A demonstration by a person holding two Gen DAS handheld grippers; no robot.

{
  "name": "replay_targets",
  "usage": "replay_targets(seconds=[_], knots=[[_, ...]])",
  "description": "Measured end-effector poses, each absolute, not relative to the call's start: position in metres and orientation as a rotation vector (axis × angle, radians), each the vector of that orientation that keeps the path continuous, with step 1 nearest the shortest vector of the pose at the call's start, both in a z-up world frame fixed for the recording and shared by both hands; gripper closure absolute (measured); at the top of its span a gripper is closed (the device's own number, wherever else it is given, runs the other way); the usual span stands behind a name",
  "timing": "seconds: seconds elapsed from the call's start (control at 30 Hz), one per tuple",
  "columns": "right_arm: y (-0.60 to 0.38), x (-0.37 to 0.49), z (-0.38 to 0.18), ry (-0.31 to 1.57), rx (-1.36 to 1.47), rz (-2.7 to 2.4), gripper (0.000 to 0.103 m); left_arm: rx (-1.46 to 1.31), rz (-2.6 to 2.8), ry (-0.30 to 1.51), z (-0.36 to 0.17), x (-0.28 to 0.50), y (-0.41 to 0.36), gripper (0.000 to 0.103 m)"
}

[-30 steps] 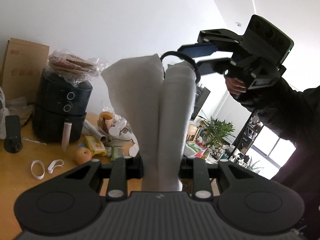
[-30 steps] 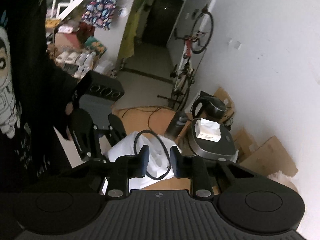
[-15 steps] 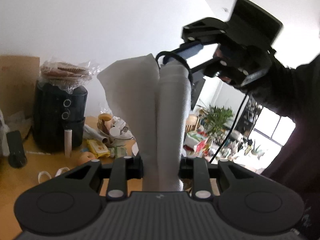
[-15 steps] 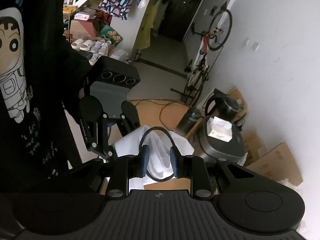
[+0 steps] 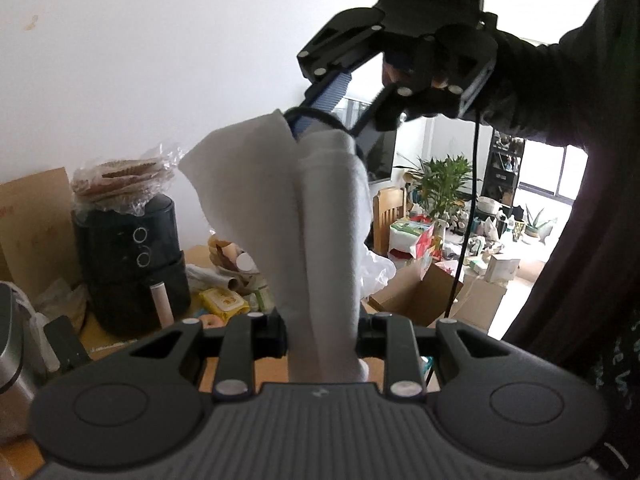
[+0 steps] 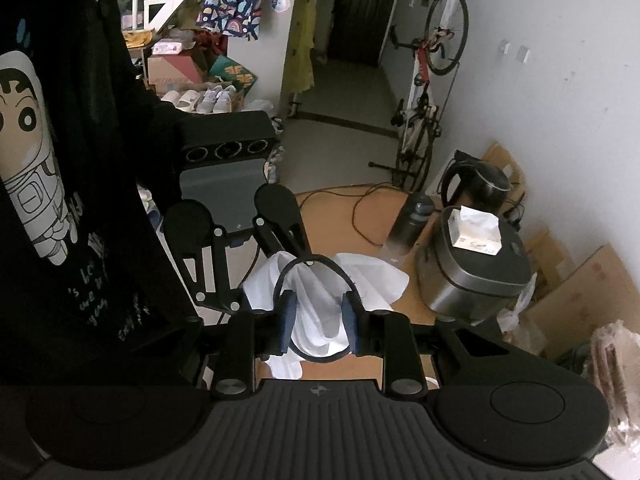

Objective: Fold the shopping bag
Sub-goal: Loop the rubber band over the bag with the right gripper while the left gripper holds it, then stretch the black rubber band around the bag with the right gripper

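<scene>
Left gripper (image 5: 322, 338) clamped on the white bag (image 5: 320, 216), low centre of its frame; the cloth rises bunched between my fingers toward upper centre. My right gripper (image 6: 318, 320) has its jaws opening, blue pads (image 6: 289, 316) apart, with the bag's black handle (image 6: 316, 266) looped around them and white cloth between, not pinched. Bag hangs above the wooden table (image 6: 360, 216). Rice cooker (image 6: 476, 276) with a tissue box (image 6: 474, 232) at right. Air fryer (image 5: 128, 256) sits left.

The right gripper (image 6: 318, 322) jaws are opening around the bag's black handle (image 6: 316, 265).
</scene>
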State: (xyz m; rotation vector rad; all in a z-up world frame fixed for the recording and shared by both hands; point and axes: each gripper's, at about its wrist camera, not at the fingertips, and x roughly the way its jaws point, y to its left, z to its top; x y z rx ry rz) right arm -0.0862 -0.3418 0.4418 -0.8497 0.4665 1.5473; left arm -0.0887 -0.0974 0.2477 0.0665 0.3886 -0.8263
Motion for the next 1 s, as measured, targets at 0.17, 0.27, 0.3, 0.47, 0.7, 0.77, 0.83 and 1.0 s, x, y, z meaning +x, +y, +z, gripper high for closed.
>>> replay_targets(seconds=[0.17, 0.27, 0.3, 0.47, 0.7, 0.77, 0.83, 1.0], knots=[[-0.342, -0.088, 0.439, 0.470, -0.844, 1.561, 0.054, 0.027, -0.827, 0.405, 0.247, -0.086, -0.095, 0.073], [-0.345, -0.088, 0.440, 0.468, -0.815, 1.568, 0.048, 0.023, -0.826, 0.405, 0.246, -0.085, -0.095, 0.073], [-0.346, -0.087, 0.441, 0.470, -0.805, 1.567, 0.046, 0.021, -0.827, 0.405, 0.247, -0.084, -0.095, 0.073], [-0.350, -0.085, 0.439, 0.478, -0.770, 1.563, 0.017, -0.001, -0.833, 0.403, 0.250, -0.082, -0.095, 0.073], [-0.353, -0.087, 0.437, 0.439, -0.756, 1.520, 0.017, -0.124, -0.855, 0.430, 0.249, -0.074, -0.091, 0.073], [-0.356, -0.087, 0.439, 0.417, -0.749, 1.518, 0.017, -0.154, -0.854, 0.438, 0.247, -0.072, -0.089, 0.073], [-0.359, -0.087, 0.443, 0.390, -0.745, 1.512, 0.017, -0.195, -0.851, 0.449, 0.245, -0.069, -0.085, 0.073], [-0.367, -0.089, 0.453, 0.334, -0.705, 1.501, 0.032, -0.237, -0.835, 0.468, 0.243, -0.064, -0.082, 0.073]])
